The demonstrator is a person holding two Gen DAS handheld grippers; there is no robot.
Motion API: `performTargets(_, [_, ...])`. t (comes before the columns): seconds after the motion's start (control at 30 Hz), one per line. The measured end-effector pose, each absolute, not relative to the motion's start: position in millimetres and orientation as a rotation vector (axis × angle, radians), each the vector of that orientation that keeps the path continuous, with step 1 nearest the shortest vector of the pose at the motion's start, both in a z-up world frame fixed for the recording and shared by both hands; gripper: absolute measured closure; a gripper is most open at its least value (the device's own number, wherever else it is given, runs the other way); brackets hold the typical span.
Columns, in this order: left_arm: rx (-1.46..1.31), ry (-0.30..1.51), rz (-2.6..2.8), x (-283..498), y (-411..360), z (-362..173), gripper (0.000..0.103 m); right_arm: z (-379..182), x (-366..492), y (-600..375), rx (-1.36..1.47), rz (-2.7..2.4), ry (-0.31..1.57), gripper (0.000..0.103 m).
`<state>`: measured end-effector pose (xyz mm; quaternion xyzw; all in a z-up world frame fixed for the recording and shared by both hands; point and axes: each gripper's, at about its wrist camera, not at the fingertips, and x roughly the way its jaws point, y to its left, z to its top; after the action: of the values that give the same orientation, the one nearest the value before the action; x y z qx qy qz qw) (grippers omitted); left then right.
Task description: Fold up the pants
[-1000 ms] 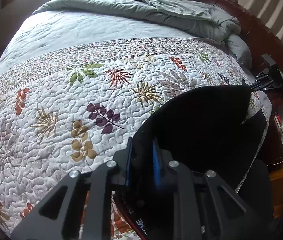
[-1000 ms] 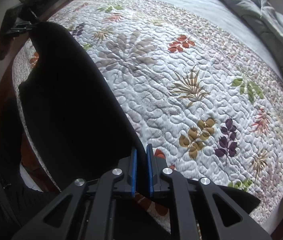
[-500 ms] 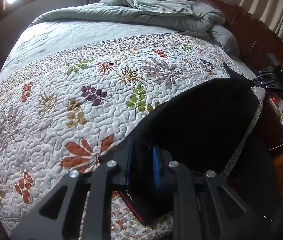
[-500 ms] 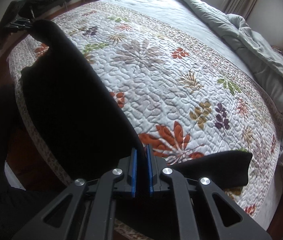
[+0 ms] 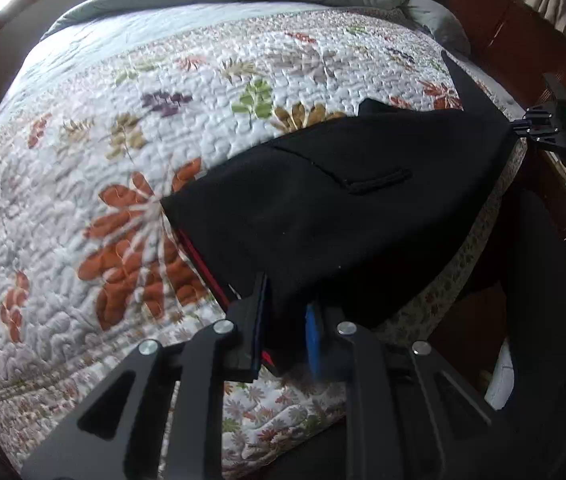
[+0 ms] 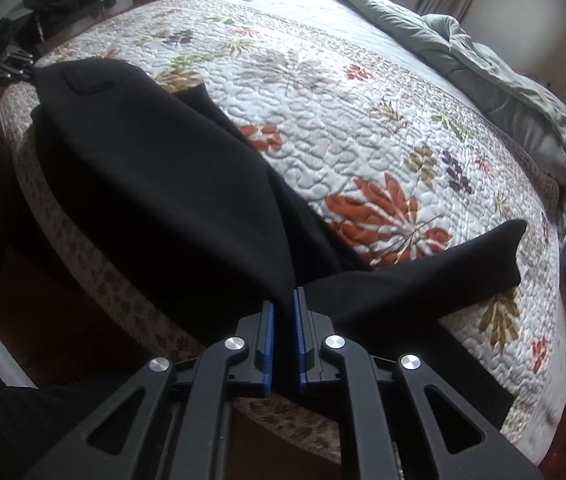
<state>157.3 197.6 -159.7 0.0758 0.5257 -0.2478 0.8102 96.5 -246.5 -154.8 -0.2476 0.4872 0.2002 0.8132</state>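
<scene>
The pants point(image 5: 343, 216) are matt black cloth, smooth and dense, with a thin red stripe showing at the folded edge by the near edge of the bed. The quilt point(image 5: 163, 92) is stitched cotton-like cloth, puffy and pebbled, printed with leaves in rust, green and purple. At the far edge of the bed lies a grey-green comforter point(image 6: 495, 76), soft and rumpled. The left gripper point(image 5: 285, 332) and the right gripper point(image 6: 283, 340) are matt black plastic with shiny metal screw heads and ribbed blue pads point(image 6: 268, 344). The headboard point(image 5: 507, 28) is dark glossy wood.
</scene>
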Motion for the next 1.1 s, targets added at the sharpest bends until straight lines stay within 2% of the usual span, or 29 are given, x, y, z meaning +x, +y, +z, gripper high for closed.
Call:
performTargets(0.3, [0.134, 1.165, -0.543, 139, 198, -194, 0.087, -197, 75, -239, -0.564, 0.38, 1.075, 0.092])
performTargets(0.57, [0.109, 1.132, -0.532, 127, 205, -182, 0.087, -209, 60, -240, -0.559, 0.374, 1.083, 0.091])
performTargets(0.77, [0.244, 1.164, -0.485, 119, 193, -195, 0.083, -218, 56, -240, -0.551, 0.376, 1.1, 0.089])
performTargets(0.9, [0.238, 1.165, -0.469, 111, 194, -192, 0.08, -218, 55, -242, -0.544, 0.384, 1.104, 0.088])
performTargets(0.97, [0.245, 1.169, -0.448, 106, 194, -191, 0.074, -217, 57, -243, -0.53, 0.391, 1.113, 0.084])
performTargets(1.03, [0.27, 1.193, -0.384, 99, 200, -194, 0.055, -212, 57, -244, -0.494, 0.41, 1.122, 0.078])
performTargets(1.07, [0.277, 1.192, -0.361, 95, 205, -194, 0.049, -208, 56, -246, -0.473, 0.419, 1.126, 0.075])
performTargets(1.1, [0.282, 1.189, -0.333, 90, 211, -193, 0.038, -201, 55, -250, -0.426, 0.434, 1.129, 0.075])
